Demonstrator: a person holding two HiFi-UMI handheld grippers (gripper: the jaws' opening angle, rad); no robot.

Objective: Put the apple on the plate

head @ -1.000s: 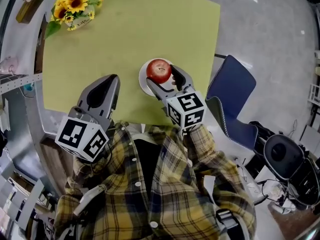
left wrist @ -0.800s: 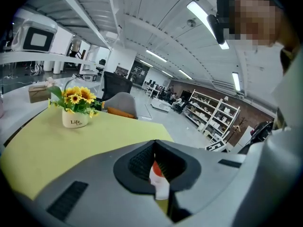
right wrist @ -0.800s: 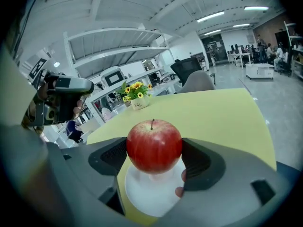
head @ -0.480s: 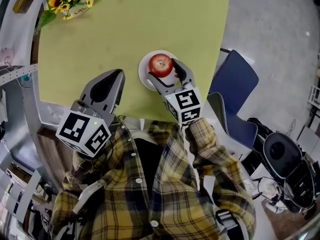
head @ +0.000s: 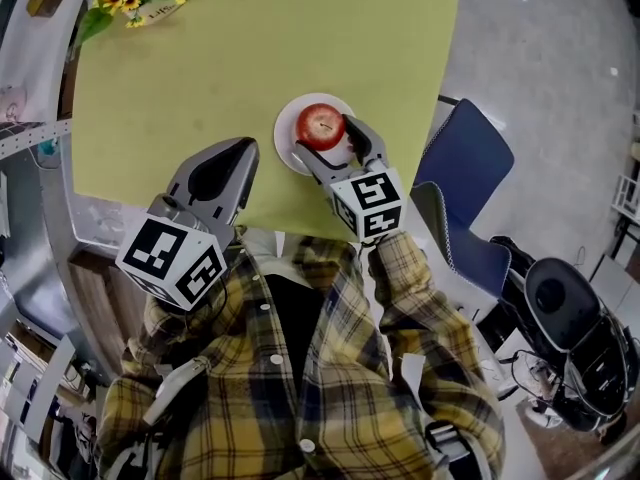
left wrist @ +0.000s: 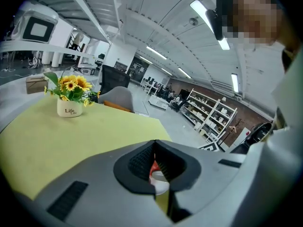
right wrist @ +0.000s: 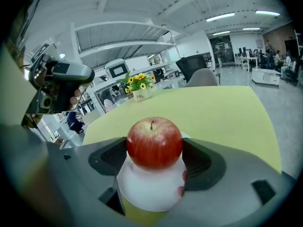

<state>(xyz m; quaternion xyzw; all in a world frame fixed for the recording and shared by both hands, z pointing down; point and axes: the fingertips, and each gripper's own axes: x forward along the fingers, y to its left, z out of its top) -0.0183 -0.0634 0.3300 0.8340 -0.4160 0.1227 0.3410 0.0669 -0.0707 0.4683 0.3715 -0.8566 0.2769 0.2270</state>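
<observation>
Apple [right wrist: 154, 142] sits on the plate [right wrist: 149, 193] near the table's [head: 250, 48] near edge. Right gripper [head: 328, 138] pinches its sides, probably steadying it before release. Left gripper [left wrist: 155, 148] is pressed together, parked empty.

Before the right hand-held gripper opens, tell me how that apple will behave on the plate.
The apple is round and glossy, so it may rock or roll once freed. The plate looks shallow, so its rim probably offers little stop. The apple seems firm: the right hand-held gripper grips it without visible denting.
</observation>
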